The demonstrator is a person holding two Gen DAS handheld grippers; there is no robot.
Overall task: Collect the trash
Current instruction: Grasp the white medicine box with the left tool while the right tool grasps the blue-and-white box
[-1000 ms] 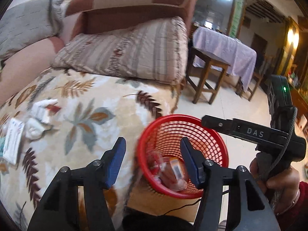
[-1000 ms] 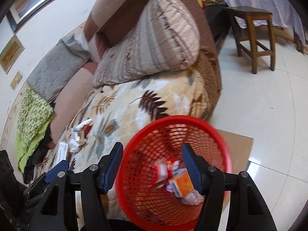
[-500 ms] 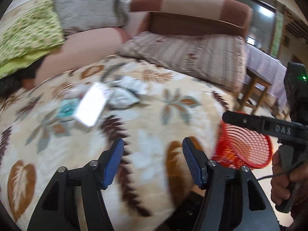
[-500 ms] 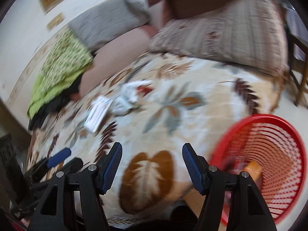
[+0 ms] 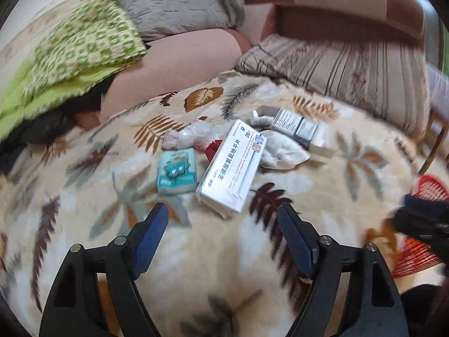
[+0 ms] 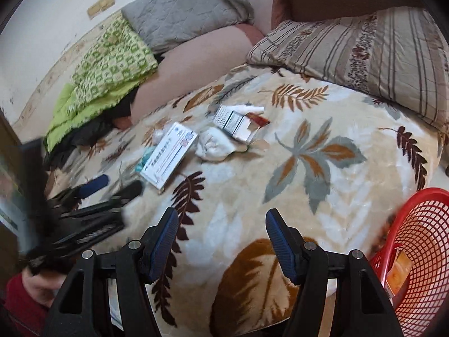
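Task partly done. Red basket (image 6: pixel 421 255), off the bed's right edge, already holds some packaging. Remaining trash clusters mid-bed on the leaf-print blanket (image 5: pixel 322 196): white medicine box (image 5: pixel 234 165), teal packet (image 5: pixel 176 171), crumpled tissue (image 5: pixel 283 151), striped carton (image 5: pixel 297 127). Left tool (image 5: pixel 221 219) and right tool (image 6: pixel 221 224) both gape wide, empty.

left wrist: above blanket (image 5: pixel 322 213) | right wrist: rightward | shared: white box (image 5: pixel 234 165)
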